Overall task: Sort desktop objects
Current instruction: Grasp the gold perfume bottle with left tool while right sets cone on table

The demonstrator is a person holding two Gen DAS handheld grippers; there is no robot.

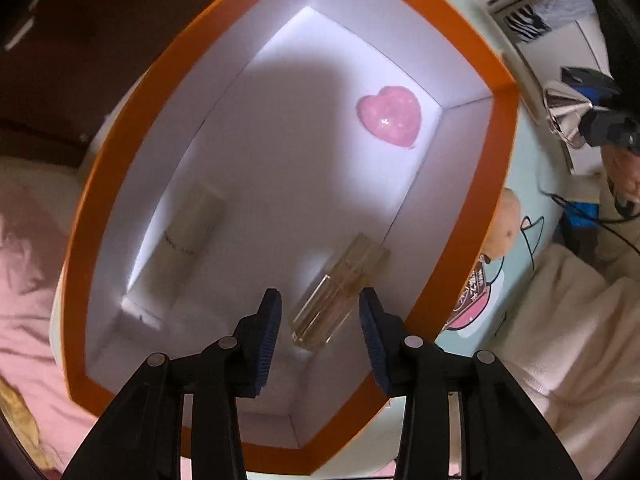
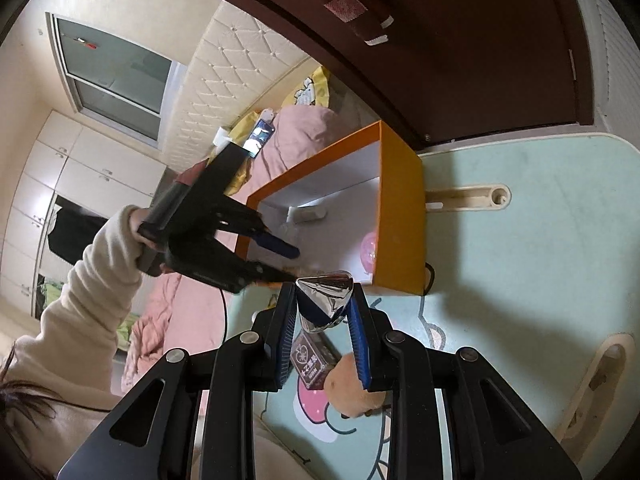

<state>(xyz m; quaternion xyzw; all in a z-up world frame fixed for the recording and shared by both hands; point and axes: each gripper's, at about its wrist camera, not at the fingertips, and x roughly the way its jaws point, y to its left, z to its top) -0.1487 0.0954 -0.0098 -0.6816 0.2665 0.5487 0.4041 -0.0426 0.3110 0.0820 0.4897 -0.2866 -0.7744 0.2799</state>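
An orange box (image 1: 132, 120) with a white inside holds a pink heart (image 1: 390, 114), a cream tube (image 1: 188, 236) and a clear amber bottle (image 1: 340, 292). My left gripper (image 1: 318, 300) is open above the box, its pads on either side of the bottle and apart from it. In the right wrist view the left gripper (image 2: 292, 264) hovers over the box (image 2: 400, 216). My right gripper (image 2: 322, 292) is shut on a shiny silver cone-shaped object (image 2: 326, 300), held above the table in front of the box.
The box stands on a light green table (image 2: 540, 240) with a cartoon print. A brown packet (image 2: 310, 360) and a tan round plush (image 2: 356, 388) lie under the right gripper. A pink bed (image 2: 304, 132) and a dark door (image 2: 460, 40) lie beyond.
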